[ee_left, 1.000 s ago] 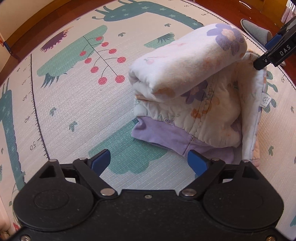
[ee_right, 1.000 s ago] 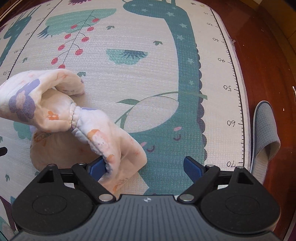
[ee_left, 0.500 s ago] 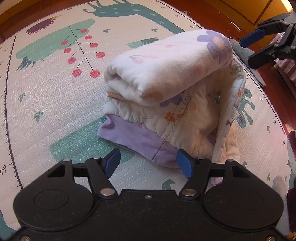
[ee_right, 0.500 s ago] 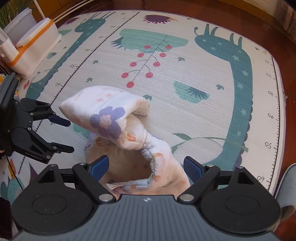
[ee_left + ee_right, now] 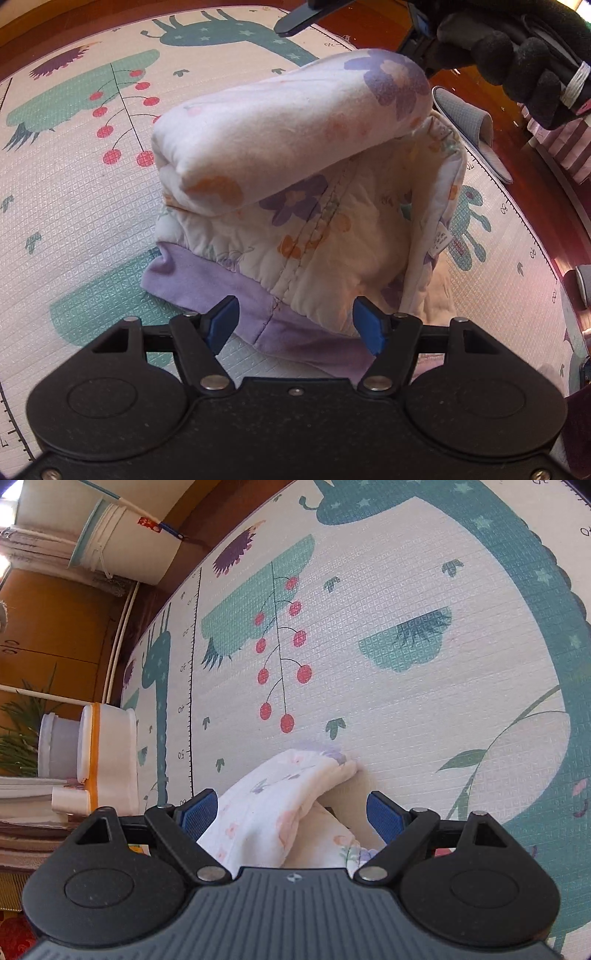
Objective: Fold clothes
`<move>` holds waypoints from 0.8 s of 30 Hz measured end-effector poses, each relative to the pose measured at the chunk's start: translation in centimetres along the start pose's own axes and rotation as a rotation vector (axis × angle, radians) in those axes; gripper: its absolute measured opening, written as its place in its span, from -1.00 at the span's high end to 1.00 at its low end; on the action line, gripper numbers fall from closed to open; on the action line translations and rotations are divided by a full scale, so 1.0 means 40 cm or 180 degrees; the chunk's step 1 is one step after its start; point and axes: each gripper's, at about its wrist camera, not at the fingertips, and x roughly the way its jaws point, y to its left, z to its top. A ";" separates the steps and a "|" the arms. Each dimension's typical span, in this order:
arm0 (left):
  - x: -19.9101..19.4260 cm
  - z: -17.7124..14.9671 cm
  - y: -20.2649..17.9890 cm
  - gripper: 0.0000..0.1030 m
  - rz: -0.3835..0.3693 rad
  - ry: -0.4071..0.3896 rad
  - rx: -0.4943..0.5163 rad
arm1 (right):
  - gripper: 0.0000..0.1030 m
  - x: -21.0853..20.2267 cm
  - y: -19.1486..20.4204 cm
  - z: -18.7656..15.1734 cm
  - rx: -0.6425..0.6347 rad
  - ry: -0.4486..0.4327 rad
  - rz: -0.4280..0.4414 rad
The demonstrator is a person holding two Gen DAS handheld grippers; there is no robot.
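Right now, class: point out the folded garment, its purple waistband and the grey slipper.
folded garment (image 5: 295, 122), left wrist view, top fold.
purple waistband (image 5: 207, 284), left wrist view, left stretch.
grey slipper (image 5: 461, 118), left wrist view, upper.

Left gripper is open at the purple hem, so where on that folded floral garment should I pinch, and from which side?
Take the purple hem band of the floral garment, coming in low along the play mat from the near side. It lies flat and thin between the left gripper fingers; the rolled top is too bulky.
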 end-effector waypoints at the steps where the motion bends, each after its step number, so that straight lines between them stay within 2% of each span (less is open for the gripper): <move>1: 0.006 0.003 -0.002 -0.31 -0.0010 -0.0006 -0.0010 | -0.69 0.016 -0.010 0.000 0.0064 0.0039 0.0006; 3: 0.021 0.008 -0.010 -0.31 -0.0009 0.0002 0.0042 | -0.61 0.043 -0.013 0.000 0.0058 0.0146 0.0041; 6: 0.044 0.017 -0.025 -0.31 0.0007 0.0040 0.0155 | 0.06 0.056 0.005 -0.003 -0.0089 0.0201 0.0146; 8: 0.056 0.021 -0.030 -0.30 0.0006 0.0057 0.0175 | 0.38 0.047 0.024 -0.005 -0.0242 0.0183 0.0235; 9: 0.063 0.023 -0.031 -0.21 0.0033 0.0090 0.0188 | 0.45 0.037 0.029 -0.006 -0.0299 0.0136 0.0242; 10: 0.070 0.025 -0.033 0.03 0.0062 0.0125 0.0201 | 0.49 0.027 0.033 -0.006 -0.0355 0.0088 0.0246; 12: 0.078 0.024 -0.033 0.32 0.0108 0.0182 0.0258 | 0.58 0.003 0.036 -0.006 -0.0439 -0.0026 0.0238; 16: 0.066 0.017 -0.039 0.60 0.0136 0.0164 0.0404 | 0.61 -0.075 0.014 0.005 -0.0462 -0.0432 0.0194; 19: 0.046 0.010 -0.040 0.68 0.0129 0.0158 0.0504 | 0.61 -0.150 -0.020 0.014 -0.0392 -0.0819 0.0063; 24: 0.004 -0.015 -0.027 0.76 0.0228 0.0173 0.0767 | 0.62 -0.241 -0.086 -0.003 -0.0302 -0.1243 -0.0217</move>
